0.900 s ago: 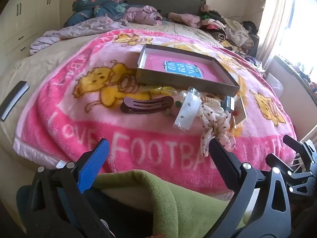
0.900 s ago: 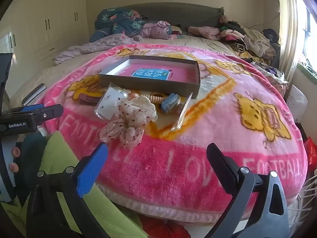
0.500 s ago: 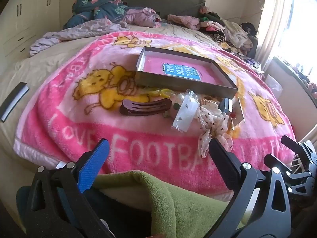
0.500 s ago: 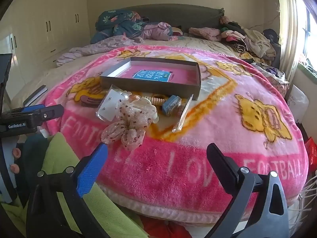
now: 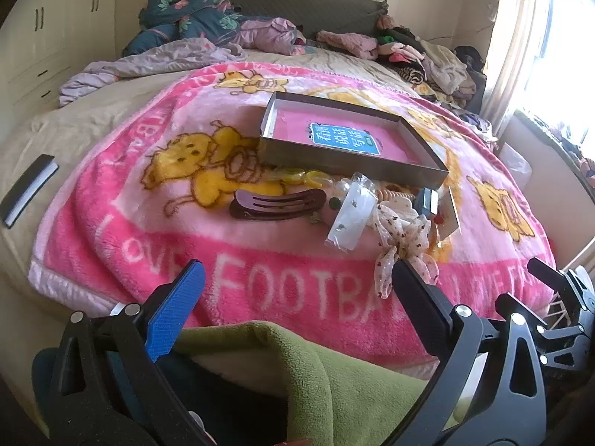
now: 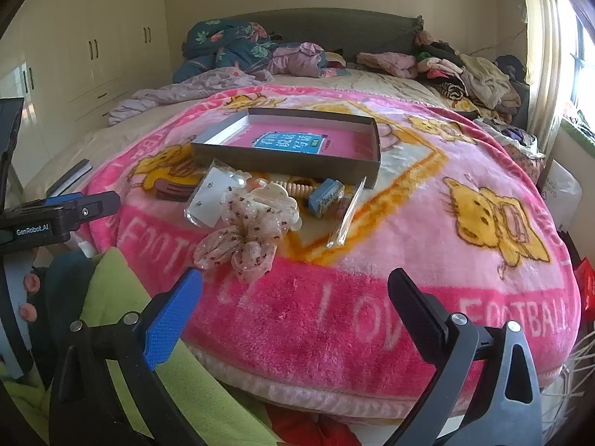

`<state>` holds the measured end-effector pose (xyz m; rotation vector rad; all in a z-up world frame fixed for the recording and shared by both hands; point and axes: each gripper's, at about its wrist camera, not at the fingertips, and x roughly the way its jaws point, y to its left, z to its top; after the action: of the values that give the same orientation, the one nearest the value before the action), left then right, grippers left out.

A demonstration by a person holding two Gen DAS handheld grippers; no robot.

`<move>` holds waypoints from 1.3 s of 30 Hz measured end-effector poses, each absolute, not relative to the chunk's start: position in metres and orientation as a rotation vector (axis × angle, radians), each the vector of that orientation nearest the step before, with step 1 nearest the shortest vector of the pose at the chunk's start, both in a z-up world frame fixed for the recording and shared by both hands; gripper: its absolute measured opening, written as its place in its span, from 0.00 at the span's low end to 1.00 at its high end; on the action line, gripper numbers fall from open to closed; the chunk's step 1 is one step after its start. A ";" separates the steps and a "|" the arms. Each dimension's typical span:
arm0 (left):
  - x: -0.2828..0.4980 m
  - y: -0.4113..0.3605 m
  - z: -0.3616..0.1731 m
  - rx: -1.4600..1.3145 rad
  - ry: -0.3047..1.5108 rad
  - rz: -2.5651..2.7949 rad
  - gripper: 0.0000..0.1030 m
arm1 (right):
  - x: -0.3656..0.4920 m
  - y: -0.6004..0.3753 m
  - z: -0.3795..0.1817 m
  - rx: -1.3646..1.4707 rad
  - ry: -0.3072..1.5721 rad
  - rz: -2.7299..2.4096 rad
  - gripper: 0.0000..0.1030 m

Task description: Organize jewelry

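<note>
A shallow grey box (image 5: 336, 163) (image 6: 282, 158) with a pink floor and a blue label lies on the pink blanket. In front of it sits a heap of accessories: a brown hair claw (image 5: 277, 204), a clear packet with small studs (image 5: 351, 217) (image 6: 212, 195), a spotted fabric scrunchie (image 5: 403, 239) (image 6: 247, 236), a small blue box (image 6: 326, 196) and a beaded band (image 6: 297, 187). My left gripper (image 5: 297, 290) is open at the bed's near edge, short of the heap. My right gripper (image 6: 295, 291) is open too, nothing between its fingers, below the scrunchie.
The pink cartoon blanket (image 6: 427, 200) covers the bed. Piles of clothes (image 5: 416, 55) and a dark floral quilt (image 6: 230, 46) lie at the headboard. A green cloth (image 5: 327, 368) lies over a person's lap. A dark flat item (image 5: 28, 187) rests at the left bed edge.
Both views have shifted slightly; the box and heap sit a little lower and closer in the frames. Nothing on the bed has moved, and both grippers stay open.
</note>
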<state>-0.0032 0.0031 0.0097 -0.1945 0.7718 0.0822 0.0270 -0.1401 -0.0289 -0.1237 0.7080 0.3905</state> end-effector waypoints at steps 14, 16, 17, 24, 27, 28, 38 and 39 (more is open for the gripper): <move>-0.004 0.003 0.010 -0.191 0.767 0.082 0.91 | 0.028 -0.144 -0.032 -0.109 0.710 0.401 0.96; -0.004 0.003 0.011 -0.191 0.767 0.081 0.91 | 0.028 -0.144 -0.031 -0.108 0.708 0.400 0.96; -0.004 0.003 0.010 -0.190 0.767 0.083 0.91 | 0.028 -0.144 -0.032 -0.107 0.709 0.399 0.96; -0.004 0.003 0.011 -0.190 0.768 0.084 0.91 | 0.028 -0.144 -0.032 -0.104 0.711 0.400 0.96; -0.004 0.003 0.011 -0.188 0.769 0.081 0.91 | 0.029 -0.144 -0.033 -0.103 0.711 0.401 0.96; -0.004 0.003 0.011 -0.190 0.768 0.082 0.91 | 0.029 -0.143 -0.033 -0.103 0.712 0.401 0.96; -0.004 0.003 0.011 -0.189 0.768 0.082 0.91 | 0.028 -0.145 -0.032 -0.102 0.712 0.402 0.96; -0.004 0.003 0.011 -0.188 0.768 0.083 0.91 | 0.028 -0.144 -0.032 -0.103 0.712 0.403 0.96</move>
<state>-0.0045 0.0030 0.0107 -0.1885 0.7680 0.0826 0.0282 -0.1442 -0.0323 -0.1025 0.7119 0.4031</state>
